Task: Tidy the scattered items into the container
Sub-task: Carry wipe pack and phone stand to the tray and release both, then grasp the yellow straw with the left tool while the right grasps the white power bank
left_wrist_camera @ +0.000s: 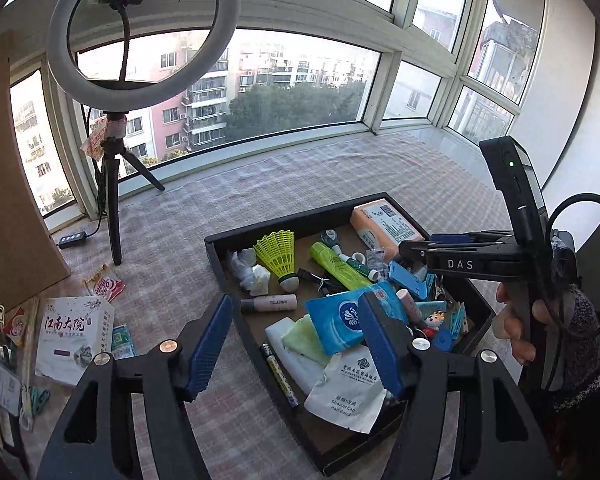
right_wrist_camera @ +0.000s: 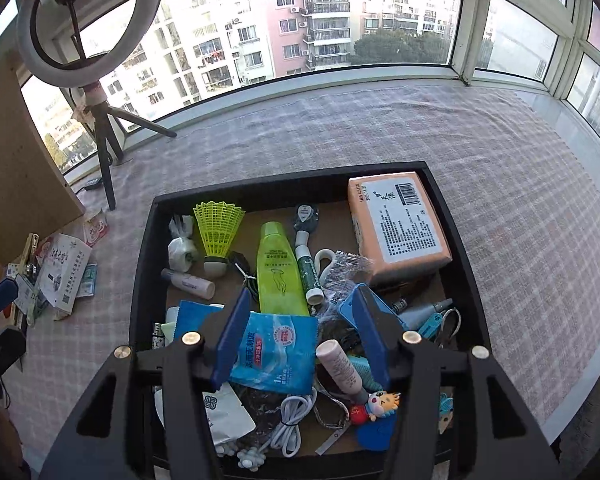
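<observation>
Both two-finger tools stand with their blue pads apart and nothing clamped: the left gripper [left_wrist_camera: 296, 344] hangs over the near-left corner of the shallow black tray [right_wrist_camera: 144, 248], the right gripper [right_wrist_camera: 302, 340] above a blue wet-wipe packet [right_wrist_camera: 278, 354] lying inside it. The tray sits on the checked cloth [right_wrist_camera: 380, 128] (crowded with a yellow plastic shuttlecock [right_wrist_camera: 217, 230] and a green tube [right_wrist_camera: 278, 268]). A white printed box [left_wrist_camera: 74, 334] lies outside, left of the tray.

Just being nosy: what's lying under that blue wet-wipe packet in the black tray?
The blue wet-wipe packet overlaps the green tube's lower end and a blue cloth's edge. A white cable emerges beneath its lower edge. Whatever lies under its middle is covered.
</observation>
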